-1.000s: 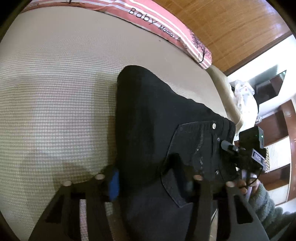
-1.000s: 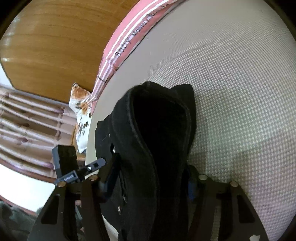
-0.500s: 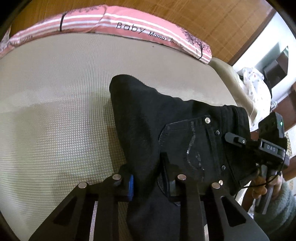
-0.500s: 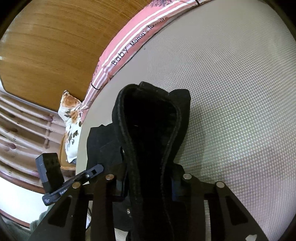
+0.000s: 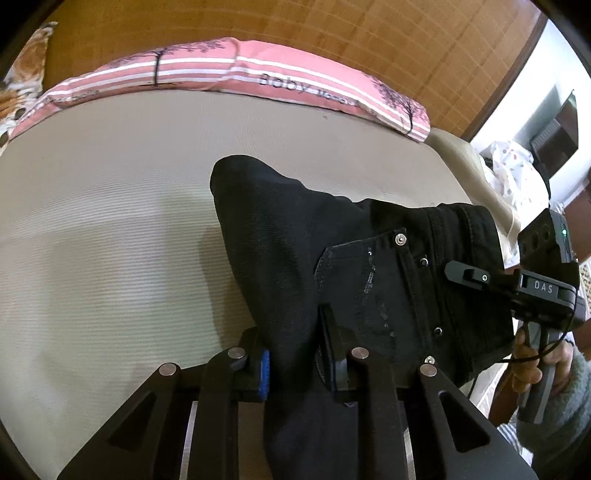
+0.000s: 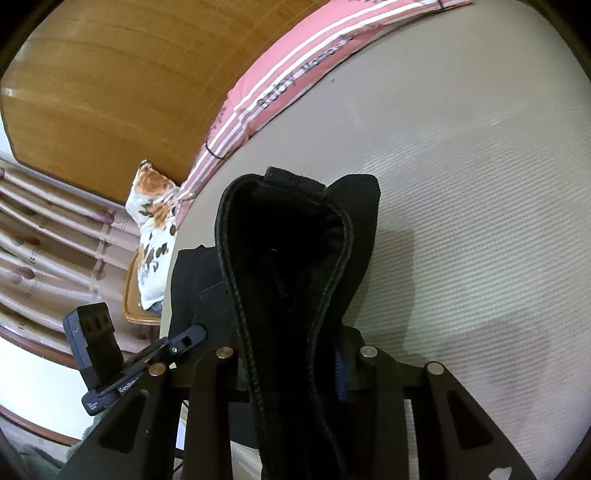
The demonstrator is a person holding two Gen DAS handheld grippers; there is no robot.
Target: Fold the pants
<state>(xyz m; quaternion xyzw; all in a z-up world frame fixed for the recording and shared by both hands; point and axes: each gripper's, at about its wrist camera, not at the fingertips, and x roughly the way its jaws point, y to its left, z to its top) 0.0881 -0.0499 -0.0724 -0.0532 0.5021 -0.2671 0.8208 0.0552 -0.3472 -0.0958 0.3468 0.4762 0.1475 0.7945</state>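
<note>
The black pants [image 5: 332, 258] hang over a beige bed [image 5: 110, 221], lifted by both grippers. My left gripper [image 5: 299, 354] is shut on a fold of the pants beside the back pocket [image 5: 369, 280]. My right gripper [image 6: 291, 362] is shut on the waistband edge [image 6: 288, 258], which stands up as an open loop. The right gripper also shows in the left wrist view [image 5: 532, 291] at the right, by the waistband. The left gripper also shows in the right wrist view [image 6: 147, 354] at lower left.
A pink striped pillow [image 5: 258, 81] lies along the far edge of the bed against a wooden headboard [image 5: 369, 33]. A floral cushion [image 6: 155, 229] sits on a chair beside the bed. White furniture and clothes [image 5: 517, 173] stand at the right.
Both grippers have pulled back and risen with the pants, so more of the pillow and headboard shows. The jaws on both sides have drawn closer together on the cloth.
</note>
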